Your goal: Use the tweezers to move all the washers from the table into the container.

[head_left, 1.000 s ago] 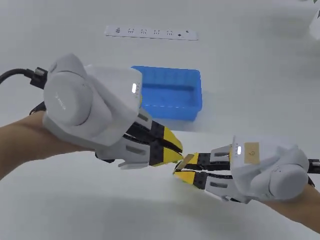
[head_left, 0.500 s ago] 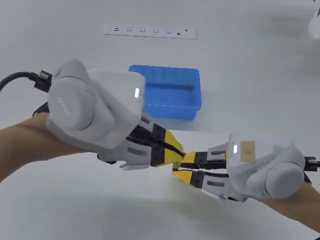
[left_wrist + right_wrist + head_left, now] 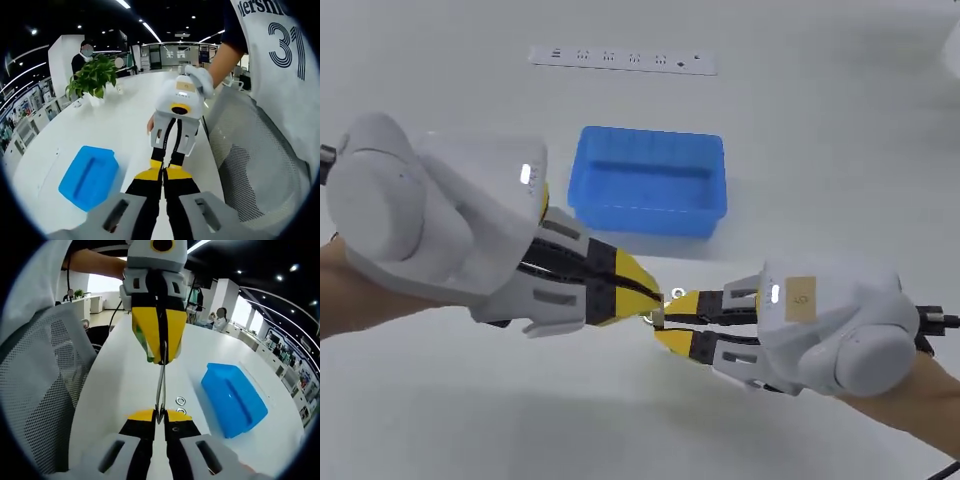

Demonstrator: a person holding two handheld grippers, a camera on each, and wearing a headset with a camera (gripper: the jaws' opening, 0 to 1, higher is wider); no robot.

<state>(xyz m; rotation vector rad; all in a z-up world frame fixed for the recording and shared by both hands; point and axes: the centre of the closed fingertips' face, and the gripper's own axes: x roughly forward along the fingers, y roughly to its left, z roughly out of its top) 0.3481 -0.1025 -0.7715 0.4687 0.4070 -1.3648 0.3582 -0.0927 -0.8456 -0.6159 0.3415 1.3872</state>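
Thin metal tweezers (image 3: 161, 385) run between both grippers. My left gripper (image 3: 645, 296) comes in from the left and is shut on one end of them. In the right gripper view the left gripper (image 3: 162, 359) hangs from the top. My right gripper (image 3: 160, 416) is shut on the other end and points left in the head view (image 3: 665, 322). Two washers (image 3: 180, 400) lie on the white table just right of the tweezers, and one washer (image 3: 677, 296) peeks out behind the jaw tips. The blue container (image 3: 650, 180) stands beyond the grippers.
A white power strip (image 3: 620, 60) lies at the table's far edge. In the left gripper view a mesh chair (image 3: 250, 150) stands beside the table, the blue container (image 3: 89, 176) sits left of my jaws, and a potted plant (image 3: 92, 77) is further off.
Both grippers have shifted a little to the left, tips still together. A washer now shows behind the jaw tips.
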